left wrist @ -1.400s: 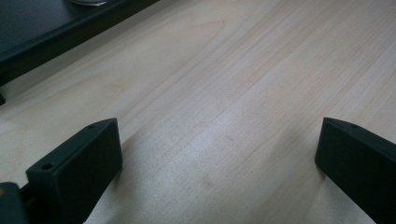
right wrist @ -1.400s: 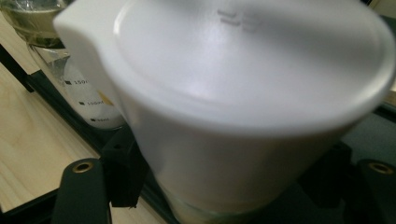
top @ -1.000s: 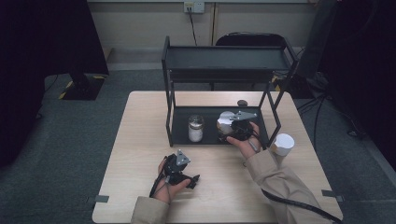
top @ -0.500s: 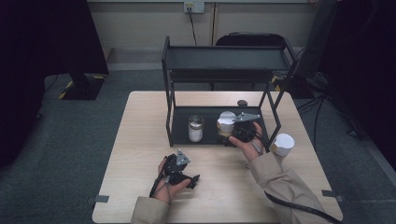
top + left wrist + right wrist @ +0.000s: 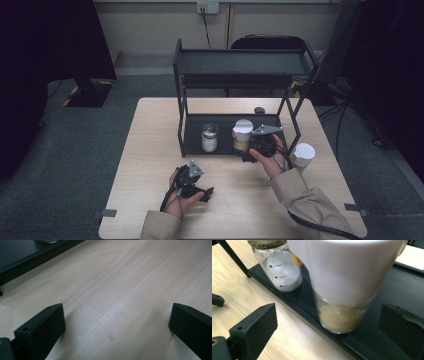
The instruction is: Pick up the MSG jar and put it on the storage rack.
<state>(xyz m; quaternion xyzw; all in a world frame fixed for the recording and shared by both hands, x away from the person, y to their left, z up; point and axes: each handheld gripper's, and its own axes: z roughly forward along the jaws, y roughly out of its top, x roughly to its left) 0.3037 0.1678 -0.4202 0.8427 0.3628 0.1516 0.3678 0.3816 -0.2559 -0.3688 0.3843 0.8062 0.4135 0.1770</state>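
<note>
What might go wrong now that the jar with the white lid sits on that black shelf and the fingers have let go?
1. The white-lidded jar stands near the front edge of the rack's lower shelf; the right gripper, its fingers just opened and flanking it, might clip it while backing away and tip it off.
2. The glass jar of white powder stands close beside it; a sideways nudge may knock them together.

On the bench [image 5: 150,150] stands a rack [image 5: 240,65]. On its lower shelf [image 5: 192,135] the lidded jar [image 5: 242,135] stands right of another jar [image 5: 209,137]. A cup [image 5: 303,154] sits right of the rack.
</note>
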